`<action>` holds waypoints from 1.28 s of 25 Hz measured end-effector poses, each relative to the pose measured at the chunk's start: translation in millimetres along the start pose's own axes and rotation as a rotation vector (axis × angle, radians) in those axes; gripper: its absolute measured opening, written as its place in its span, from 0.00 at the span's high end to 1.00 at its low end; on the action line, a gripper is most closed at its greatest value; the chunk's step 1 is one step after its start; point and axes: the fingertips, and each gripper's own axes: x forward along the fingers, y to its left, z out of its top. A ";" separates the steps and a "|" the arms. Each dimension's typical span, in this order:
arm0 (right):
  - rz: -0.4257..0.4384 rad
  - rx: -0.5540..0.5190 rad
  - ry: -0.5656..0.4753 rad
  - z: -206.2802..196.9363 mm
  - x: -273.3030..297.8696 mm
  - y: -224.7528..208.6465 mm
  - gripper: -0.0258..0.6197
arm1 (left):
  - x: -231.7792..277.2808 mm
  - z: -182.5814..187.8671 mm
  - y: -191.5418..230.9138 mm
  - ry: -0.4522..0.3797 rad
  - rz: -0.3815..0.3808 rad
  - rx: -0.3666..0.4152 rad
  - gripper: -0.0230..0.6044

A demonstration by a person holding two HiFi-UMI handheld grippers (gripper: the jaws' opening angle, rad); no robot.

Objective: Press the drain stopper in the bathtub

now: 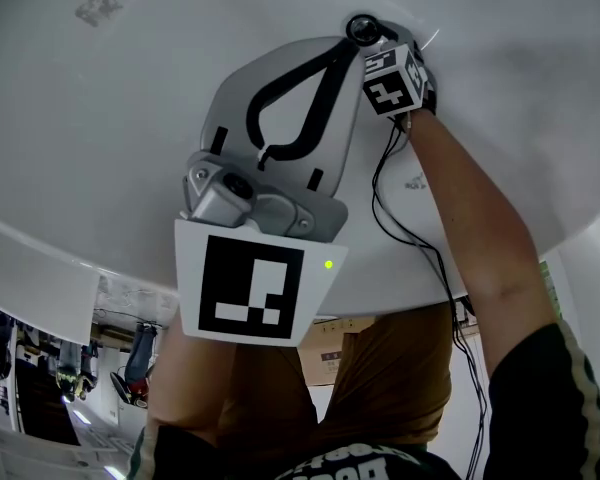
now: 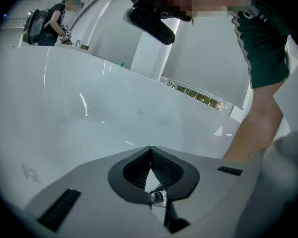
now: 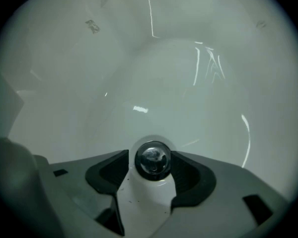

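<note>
A round chrome drain stopper (image 3: 153, 161) sits in the floor of the white bathtub (image 3: 188, 83). My right gripper (image 3: 150, 166) points steeply down at it, open, with a dark pad on each side of the stopper and small gaps showing. In the head view its marker cube (image 1: 392, 76) is beside the dark stopper (image 1: 362, 28) at the tub's far end. My left gripper (image 1: 348, 46) hovers nearer over the tub floor (image 1: 100, 118), shut, its ribbed fingertips meeting with nothing between them (image 2: 150, 150).
The tub's curved rim (image 1: 40, 248) runs across below the left gripper. A black cable (image 1: 420, 238) hangs along the right forearm (image 1: 480, 228). A person with a backpack (image 2: 49, 24) stands far off beyond the tub wall (image 2: 89, 113).
</note>
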 end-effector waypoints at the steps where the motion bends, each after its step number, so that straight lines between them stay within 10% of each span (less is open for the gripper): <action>1: -0.027 0.003 -0.016 -0.6 -1.7 -5.3 0.57 | 0.0 0.0 -1.0 -0.001 -0.002 -0.002 0.95; 32: 0.064 0.027 0.008 -2.4 -43.5 2.8 0.55 | 0.3 -23.5 -4.5 0.094 -0.029 -0.052 0.95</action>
